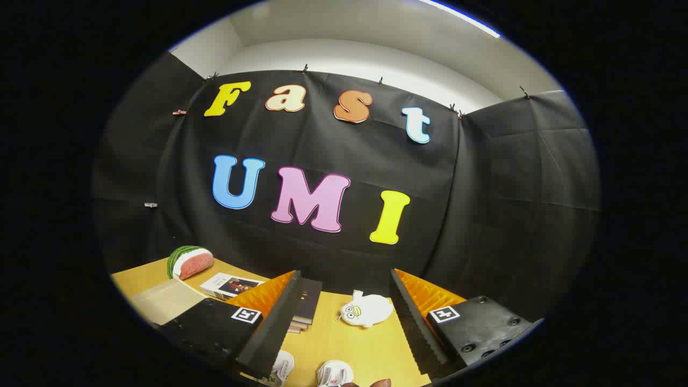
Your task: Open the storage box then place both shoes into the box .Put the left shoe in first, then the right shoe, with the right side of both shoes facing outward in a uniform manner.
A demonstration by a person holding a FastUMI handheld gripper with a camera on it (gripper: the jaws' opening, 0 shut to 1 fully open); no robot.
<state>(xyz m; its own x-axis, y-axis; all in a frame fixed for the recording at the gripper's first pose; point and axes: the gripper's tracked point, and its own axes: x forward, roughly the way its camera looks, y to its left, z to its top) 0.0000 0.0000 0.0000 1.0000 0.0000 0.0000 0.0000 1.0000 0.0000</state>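
Two white shoes are seen low between the fingers, on the wooden tabletop (365, 344): left shoe (283, 366) partly hidden behind the left finger, right shoe (334, 373) near the middle, both cut off so toe direction cannot be told. Which is the left-foot shoe cannot be judged from here. Shoes are judged light, soft-sided, slightly compressible; a grip across the heel collar or the side walls near the opening is likely firmest, laces and tongue best avoided as floppy. Rubber sole edge may give some bite; smooth upper could slip if pinched shallow. Gripper (344, 317) is held spread wide, nothing between its fingers, raised above the table and pitched toward the booth wall. The storage box is not identified, so lid state is unknown. Just beyond the fingers a white plush toy (367, 310) lies on the table; a dark stack of books (304, 306) sits beside the left finger, then a magazine (230, 285), a beige mat (164, 301) and a watermelon-slice cushion (189, 261) further left.
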